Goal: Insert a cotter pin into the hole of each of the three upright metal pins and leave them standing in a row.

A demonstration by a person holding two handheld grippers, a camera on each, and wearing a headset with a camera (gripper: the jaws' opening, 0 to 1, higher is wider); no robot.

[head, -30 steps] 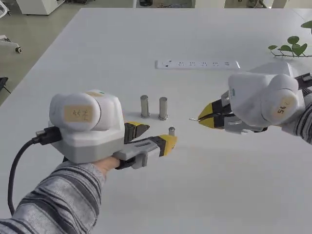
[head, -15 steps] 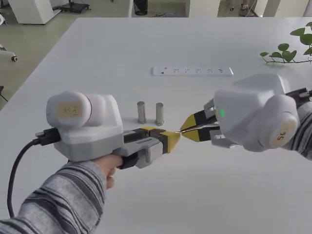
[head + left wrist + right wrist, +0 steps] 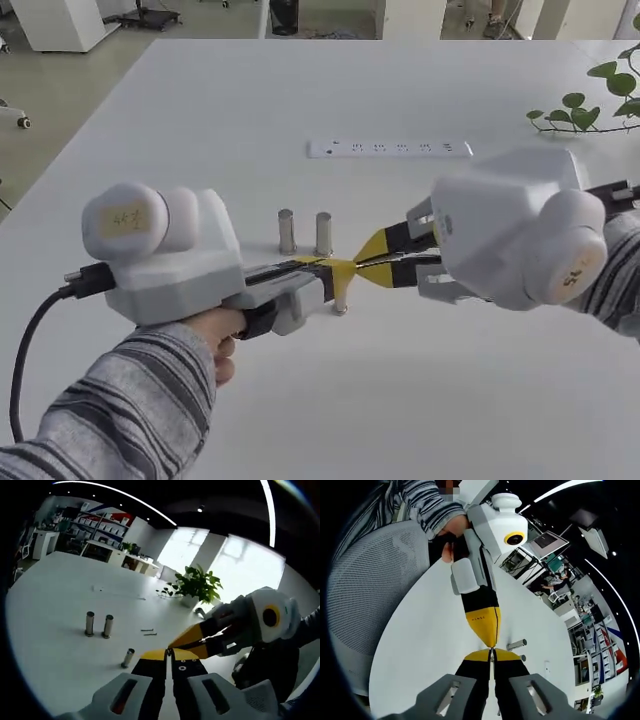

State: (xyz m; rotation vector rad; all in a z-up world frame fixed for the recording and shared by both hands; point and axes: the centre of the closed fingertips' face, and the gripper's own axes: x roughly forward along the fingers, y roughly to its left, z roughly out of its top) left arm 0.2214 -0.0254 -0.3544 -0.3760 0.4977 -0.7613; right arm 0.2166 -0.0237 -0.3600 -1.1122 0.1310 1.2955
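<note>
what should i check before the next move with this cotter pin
1. cotter pin between the meeting jaws: cannot tell, too thin to see.
2. left gripper and right gripper jaws shut, tips touching: ok.
3. third metal pin standing free on table: ok.
4. other two metal pins upright, side by side: ok.
5. three in a row: not ok, third sits nearer.
6. spare cotter pins on table: ok.

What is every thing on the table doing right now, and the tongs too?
left tongs: shut, tip to tip with the right tongs.
right tongs: shut on the cotter pin.
cotter pin: pinched where the tips meet.
two far metal pins: upright, side by side.
near metal pin: standing, not held.
spare cotter pins: lying flat on the table.
</note>
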